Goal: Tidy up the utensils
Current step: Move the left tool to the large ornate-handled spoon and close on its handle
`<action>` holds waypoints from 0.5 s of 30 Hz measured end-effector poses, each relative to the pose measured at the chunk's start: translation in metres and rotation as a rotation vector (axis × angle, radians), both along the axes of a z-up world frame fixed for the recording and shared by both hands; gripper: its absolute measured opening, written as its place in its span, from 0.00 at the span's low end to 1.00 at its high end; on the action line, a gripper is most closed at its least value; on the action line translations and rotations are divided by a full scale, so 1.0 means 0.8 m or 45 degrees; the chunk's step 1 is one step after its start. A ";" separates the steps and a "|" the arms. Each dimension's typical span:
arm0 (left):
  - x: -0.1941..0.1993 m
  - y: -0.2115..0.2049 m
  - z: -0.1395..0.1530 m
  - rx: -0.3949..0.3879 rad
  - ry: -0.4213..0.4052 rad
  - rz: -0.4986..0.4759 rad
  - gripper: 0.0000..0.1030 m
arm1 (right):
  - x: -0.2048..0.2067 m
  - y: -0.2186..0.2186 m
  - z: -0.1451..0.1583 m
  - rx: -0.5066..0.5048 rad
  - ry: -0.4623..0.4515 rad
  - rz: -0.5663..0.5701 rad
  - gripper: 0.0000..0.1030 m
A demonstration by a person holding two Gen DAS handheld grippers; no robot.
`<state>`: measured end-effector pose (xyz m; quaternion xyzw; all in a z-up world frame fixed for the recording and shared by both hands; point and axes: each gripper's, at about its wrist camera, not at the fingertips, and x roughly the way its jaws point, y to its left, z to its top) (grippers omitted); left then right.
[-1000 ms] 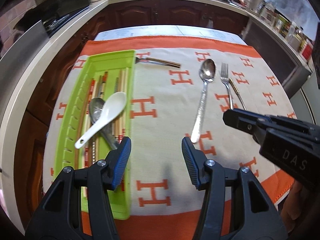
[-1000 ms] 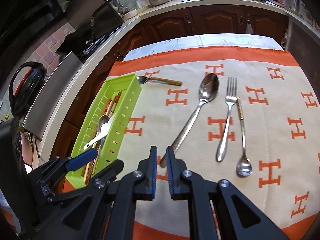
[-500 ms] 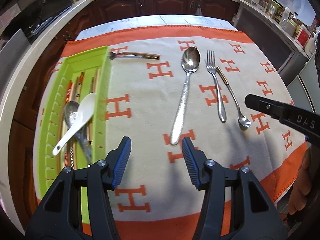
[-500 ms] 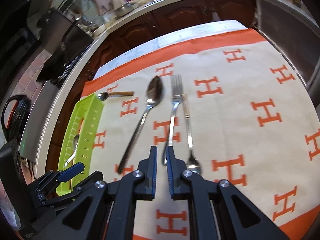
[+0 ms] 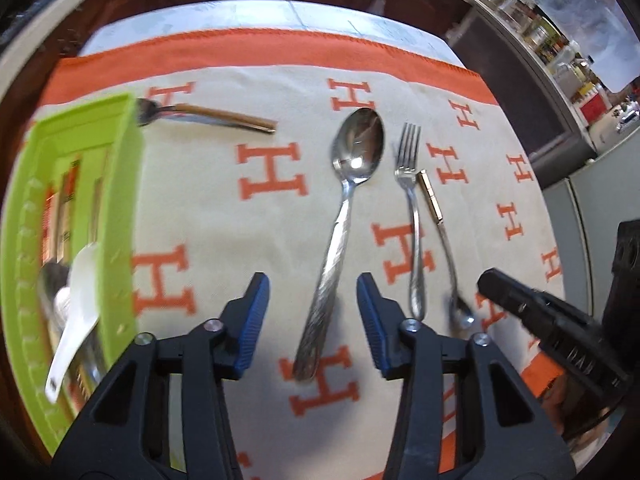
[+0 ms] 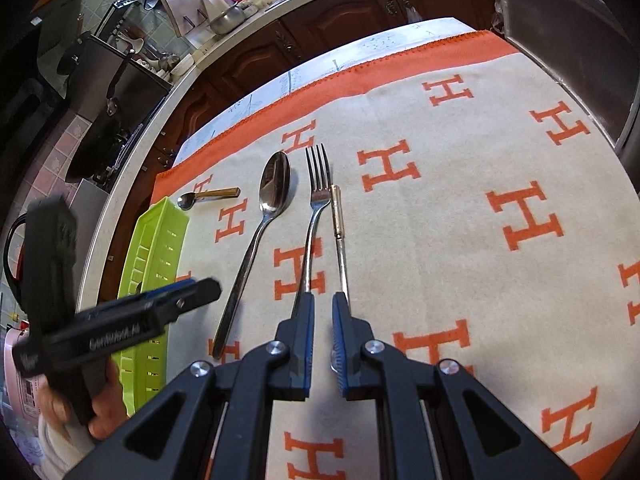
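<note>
On the worktop, draped with a cream cloth (image 5: 224,216) patterned with orange H shapes, the left hand-held gripper (image 5: 313,306) is held wide apart astride the handle of the large silver metal spoon (image 5: 344,216), apparently so that it can be closed on it next. The right hand-held gripper (image 6: 323,322) is kept narrow, with only a small gap and nothing gripped, lined up over the handles of the silver metal fork (image 6: 314,216) and the slim gold-handled teaspoon (image 6: 340,236), which lie side by side. The lime-green slotted plastic tray (image 5: 120,208) at the left edge already holds a white ceramic spoon (image 5: 76,312) and other cutlery; a second gold-handled spoon (image 5: 208,118) lies just beyond it.
</note>
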<state>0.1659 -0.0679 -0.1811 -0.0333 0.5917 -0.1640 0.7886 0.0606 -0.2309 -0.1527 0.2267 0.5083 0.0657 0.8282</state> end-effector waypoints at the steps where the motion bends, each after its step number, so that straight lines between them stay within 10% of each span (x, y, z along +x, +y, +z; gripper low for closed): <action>1: 0.008 -0.005 -0.002 -0.011 0.018 -0.019 0.34 | 0.001 -0.001 -0.001 0.004 0.000 0.001 0.10; 15: 0.053 -0.042 -0.031 -0.022 0.144 -0.178 0.23 | 0.010 -0.011 -0.014 0.038 0.019 -0.006 0.10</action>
